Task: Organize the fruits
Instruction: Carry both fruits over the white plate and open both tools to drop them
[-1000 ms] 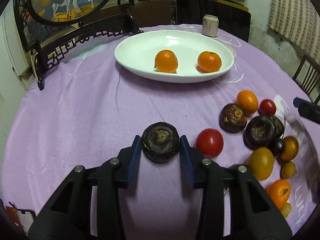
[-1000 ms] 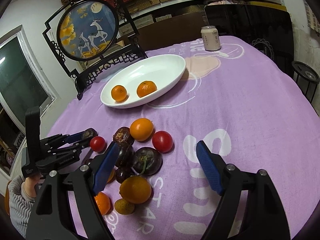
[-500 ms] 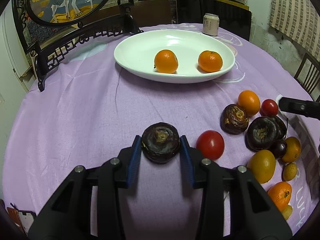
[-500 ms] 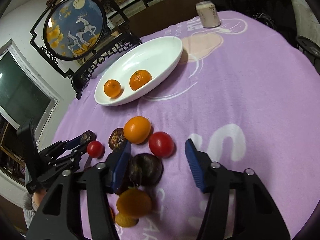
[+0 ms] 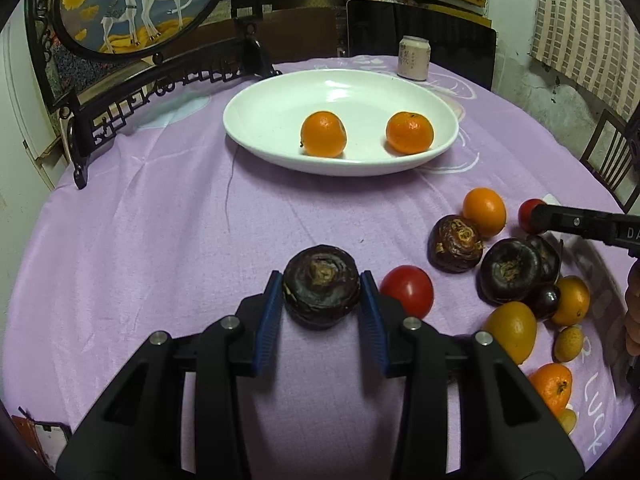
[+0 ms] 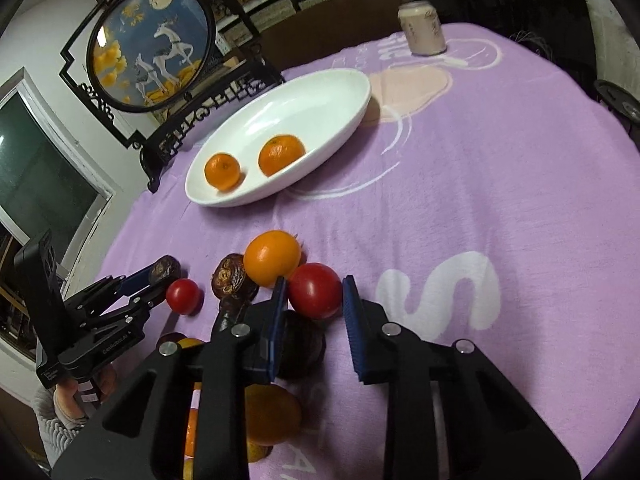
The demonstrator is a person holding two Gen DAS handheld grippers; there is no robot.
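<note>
Two handheld grippers work over a round table with a purple cloth [image 5: 160, 240].

The left gripper [image 5: 320, 300] is clamped on a dark chestnut [image 5: 320, 296], its blue pads touching both sides. The chestnut sits at the jaw tips, low over the cloth; whether it is lifted clear cannot be told. It is squat and rounded, with its wide axis running across the jaws, pad to pad, and its pale stem scar turned up toward the camera.

The right gripper [image 6: 314, 300] is clamped on a red tomato [image 6: 314, 290], also at the jaw tips. The tomato is almost round, with no clear long axis. Just beyond the left pad lies an orange [image 6: 272, 258], touching the tomato. Under and behind the left jaw sit more dark fruit and a yellow one.

Ahead of both jaws, well apart, is a white dish [image 5: 280, 92] holding two mandarins [image 5: 323, 134]. A can [image 5: 414, 58] stands beyond it.

The step in hand seems to be the pick-up, with both fruits gripped. Next, each likely needs a straight lift before any travel. The tomato especially must rise clear so the orange is not nudged. Where each kind belongs cannot be told for certain.
</note>
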